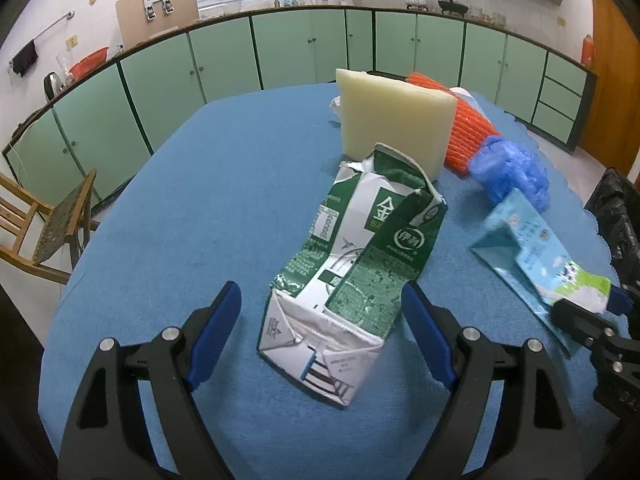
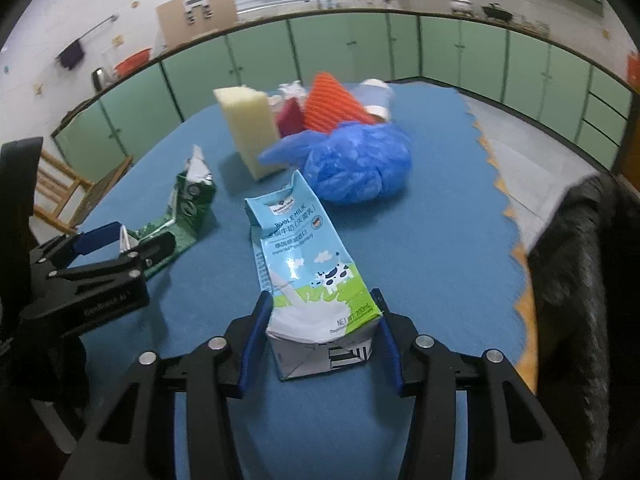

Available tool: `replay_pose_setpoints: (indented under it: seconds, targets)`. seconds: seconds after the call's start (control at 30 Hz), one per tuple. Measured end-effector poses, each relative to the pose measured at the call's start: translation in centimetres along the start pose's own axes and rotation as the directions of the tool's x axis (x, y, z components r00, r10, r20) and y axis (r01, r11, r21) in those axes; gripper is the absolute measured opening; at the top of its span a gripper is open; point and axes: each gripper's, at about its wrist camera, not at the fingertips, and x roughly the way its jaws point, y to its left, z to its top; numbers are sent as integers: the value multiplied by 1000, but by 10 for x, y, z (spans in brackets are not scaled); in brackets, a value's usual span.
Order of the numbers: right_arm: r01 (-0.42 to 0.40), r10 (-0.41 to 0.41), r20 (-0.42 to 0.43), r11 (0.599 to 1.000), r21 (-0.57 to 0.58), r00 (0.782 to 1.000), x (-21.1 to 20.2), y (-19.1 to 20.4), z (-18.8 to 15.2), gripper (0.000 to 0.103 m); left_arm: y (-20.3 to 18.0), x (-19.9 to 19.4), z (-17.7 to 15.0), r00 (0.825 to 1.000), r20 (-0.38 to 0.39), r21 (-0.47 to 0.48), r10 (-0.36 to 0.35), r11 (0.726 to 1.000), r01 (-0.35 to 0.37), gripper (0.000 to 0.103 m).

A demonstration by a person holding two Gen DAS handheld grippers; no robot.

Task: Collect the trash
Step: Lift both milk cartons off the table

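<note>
Two cartons lie flat on my blue table [image 1: 168, 216]. My left gripper [image 1: 320, 328] stands wide, straddling the crushed green carton [image 1: 352, 264] without pressing it. My right gripper [image 2: 320, 344] brackets the blue milk carton's [image 2: 304, 264] base; I can't tell whether its pads grip

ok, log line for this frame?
left tool: open, straddling green carton | right tool: closing on blue milk carton | both on table

Green-white carton [image 1: 352, 268], light-blue cow-print carton [image 2: 312, 268], blue tablecloth [image 1: 200, 200]
</note>
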Motion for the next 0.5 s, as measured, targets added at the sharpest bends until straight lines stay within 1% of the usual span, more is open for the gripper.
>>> replay_pose_setpoints:
  seconds: [0.1,0.23,0.5]
  targets:
    - [27,-28,4,999,32,1000,-4,-8,-2,48,-4,0,0,1000,1,4,-4,1000,4,80]
    - [37,-37,4,998,52,999,-9,-11,-7,48,-7,1,1,1000,-2,7,-9,1000,9,80]
    - [29,-29,1,1000,10,1000,-1,-8,-2,53,-15,-1,3,1000,9,15,-13,1000,13,80]
